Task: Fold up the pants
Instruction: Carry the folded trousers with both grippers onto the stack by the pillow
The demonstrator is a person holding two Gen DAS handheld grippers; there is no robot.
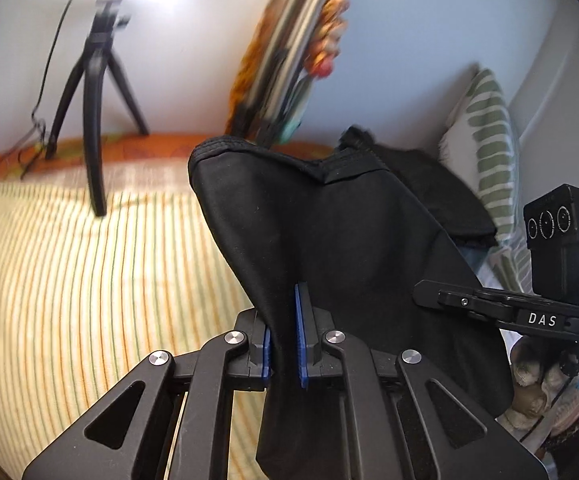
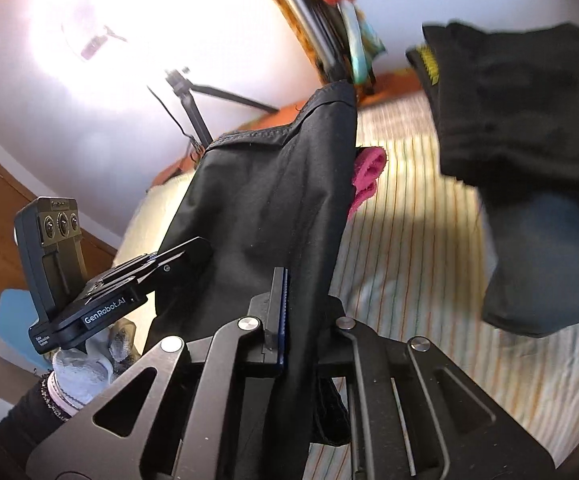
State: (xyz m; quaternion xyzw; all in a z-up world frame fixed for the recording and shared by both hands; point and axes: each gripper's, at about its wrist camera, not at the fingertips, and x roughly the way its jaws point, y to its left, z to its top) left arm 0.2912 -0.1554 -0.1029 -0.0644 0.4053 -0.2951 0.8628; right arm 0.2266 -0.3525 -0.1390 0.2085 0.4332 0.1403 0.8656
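The black pants [image 1: 329,232] hang lifted above the striped bed, stretched between both grippers. My left gripper [image 1: 283,344] is shut on one edge of the fabric, blue pads pinching it. My right gripper [image 2: 301,320] is shut on another edge of the same pants [image 2: 265,200]; its right finger is hidden behind the cloth. The right gripper's body [image 1: 529,312] shows at the right of the left wrist view, and the left gripper's body [image 2: 101,304] at the left of the right wrist view.
A yellow striped bedsheet [image 1: 69,280] lies below. A black tripod [image 1: 93,100] stands on the bed by the wall. A striped pillow [image 1: 485,140], a pile of dark clothes [image 2: 521,112], a grey garment [image 2: 545,260] and a pink cloth [image 2: 367,176] lie on the bed.
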